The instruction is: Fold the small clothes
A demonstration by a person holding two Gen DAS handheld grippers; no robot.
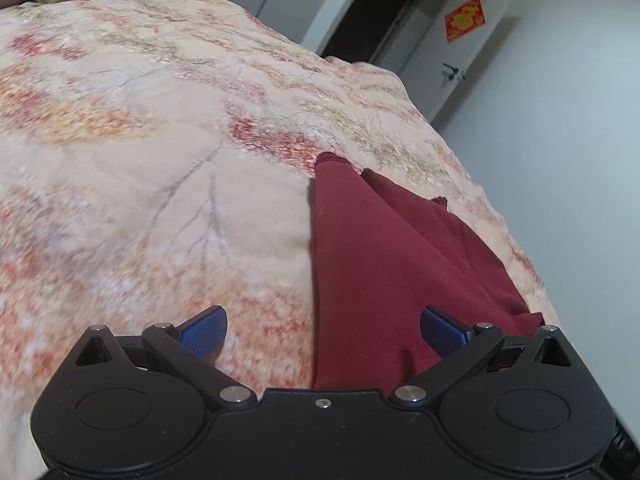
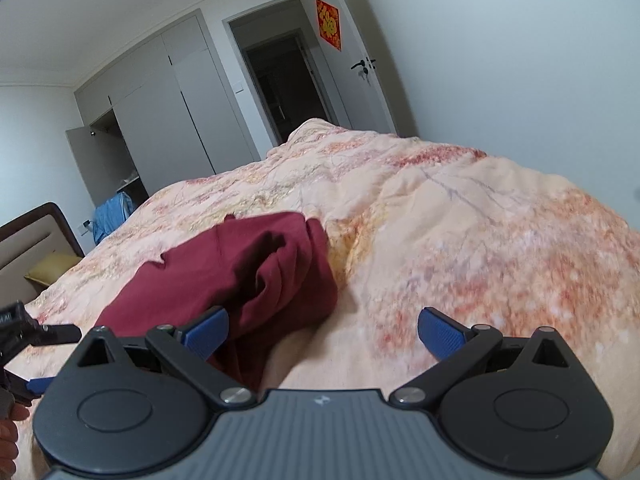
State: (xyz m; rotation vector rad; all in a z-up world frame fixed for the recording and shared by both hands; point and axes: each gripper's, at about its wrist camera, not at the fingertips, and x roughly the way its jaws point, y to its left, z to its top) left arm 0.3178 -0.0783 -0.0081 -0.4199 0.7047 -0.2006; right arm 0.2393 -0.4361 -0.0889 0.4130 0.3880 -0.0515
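Left gripper (image 1: 323, 330): released, lower centre, above the garment.
Right gripper (image 2: 323, 330): released, holding nothing.
Garment (image 2: 256, 268): dark red, crumpled, centre left on the bed (image 2: 460, 220).

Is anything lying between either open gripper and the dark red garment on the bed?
Nothing visible does. The left gripper hangs open right over the near edge of the red garment, and the right gripper is open with its left finger beside the bunched cloth. Only the floral quilt surrounds it.
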